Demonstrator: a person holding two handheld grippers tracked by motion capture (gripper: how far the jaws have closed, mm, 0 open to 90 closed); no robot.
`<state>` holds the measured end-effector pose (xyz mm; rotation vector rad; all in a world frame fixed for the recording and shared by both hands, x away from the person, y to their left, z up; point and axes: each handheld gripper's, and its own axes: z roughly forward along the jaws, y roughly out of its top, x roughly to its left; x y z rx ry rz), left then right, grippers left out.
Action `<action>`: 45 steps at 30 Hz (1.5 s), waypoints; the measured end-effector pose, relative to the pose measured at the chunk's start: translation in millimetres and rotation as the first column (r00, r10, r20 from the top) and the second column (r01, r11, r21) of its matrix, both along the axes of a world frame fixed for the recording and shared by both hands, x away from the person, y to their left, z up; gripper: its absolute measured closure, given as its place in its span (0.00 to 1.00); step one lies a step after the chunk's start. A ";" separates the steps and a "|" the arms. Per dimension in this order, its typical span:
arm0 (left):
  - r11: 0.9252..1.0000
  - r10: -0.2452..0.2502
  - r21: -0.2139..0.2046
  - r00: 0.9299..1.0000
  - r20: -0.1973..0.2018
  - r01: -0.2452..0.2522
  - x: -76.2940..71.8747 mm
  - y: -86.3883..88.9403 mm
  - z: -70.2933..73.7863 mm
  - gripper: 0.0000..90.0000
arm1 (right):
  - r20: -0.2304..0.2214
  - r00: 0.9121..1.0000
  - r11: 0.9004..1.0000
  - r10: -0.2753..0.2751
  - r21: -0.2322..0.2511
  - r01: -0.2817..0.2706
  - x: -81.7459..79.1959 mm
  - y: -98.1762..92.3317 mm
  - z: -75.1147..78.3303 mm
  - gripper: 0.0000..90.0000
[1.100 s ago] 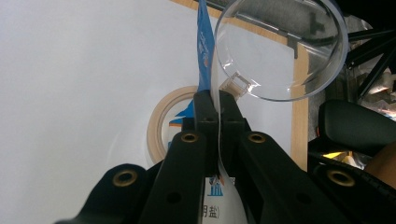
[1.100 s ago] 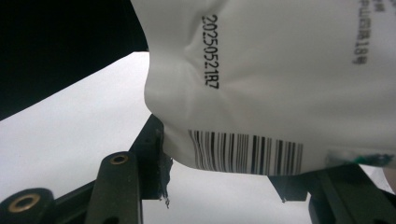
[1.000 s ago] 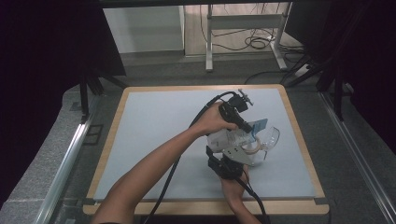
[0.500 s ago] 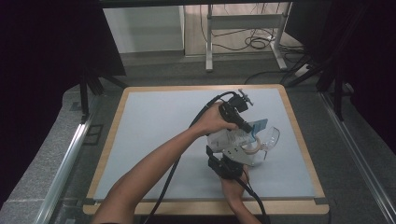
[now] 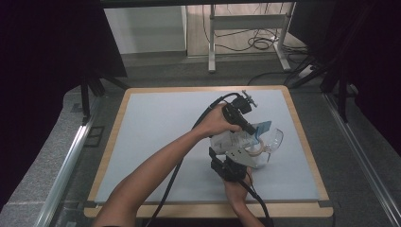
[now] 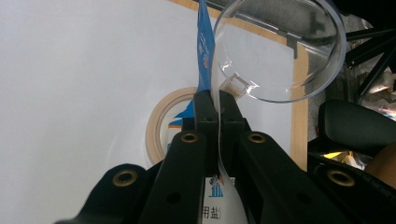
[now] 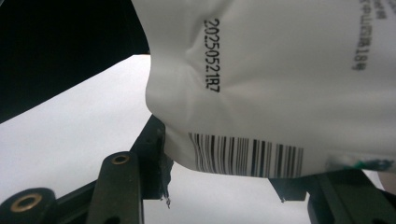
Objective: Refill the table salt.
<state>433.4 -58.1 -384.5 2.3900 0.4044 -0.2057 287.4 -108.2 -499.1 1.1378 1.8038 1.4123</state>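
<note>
The pale table mat (image 5: 156, 142) has a wood frame. Near me, my right gripper (image 5: 230, 166) clamps the bottom of the white bag (image 7: 280, 84) w/ barcode. Farther, my left gripper (image 6: 218, 109) is closed on the bag's blue top edge. A tape ring (image 6: 156, 128) & clear bowl (image 6: 285, 51) are just beyond, at right.

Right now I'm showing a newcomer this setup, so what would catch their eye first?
Near the table's right side, both tongs hold one white pouch: the left tongs pinch its blue top edge, the right tongs grip the barcode end. Just beyond lie a clear round container and a beige tape roll.
</note>
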 end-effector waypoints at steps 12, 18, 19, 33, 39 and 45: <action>1.000 0.000 0.004 1.000 0.004 0.000 -0.6 -0.7 0.3 1.00 | 0.004 1.000 1.000 0.000 0.003 0.000 -0.4 -0.7 1.4 0.54; 1.000 0.003 0.003 1.000 0.005 -0.003 -0.6 0.5 0.5 1.00 | 0.008 1.000 1.000 0.003 0.002 -0.003 -0.1 -0.2 1.6 0.54; 1.000 0.004 0.005 1.000 0.007 -0.004 -0.8 0.4 0.5 1.00 | 0.009 1.000 1.000 0.004 0.003 -0.004 0.0 -0.2 1.6 0.54; 1.000 0.014 0.006 1.000 0.011 -0.014 -1.9 2.3 1.3 1.00 | 0.012 1.000 1.000 0.012 0.007 -0.012 0.5 0.3 2.1 0.54; 1.000 0.016 0.003 1.000 0.010 -0.016 -1.7 4.2 0.5 1.00 | 0.008 1.000 1.000 0.017 0.006 -0.017 0.5 1.4 1.8 0.54; 1.000 0.018 0.006 1.000 0.005 -0.018 -1.2 4.2 0.2 1.00 | 0.007 1.000 1.000 0.019 0.007 -0.019 0.4 1.7 2.1 0.54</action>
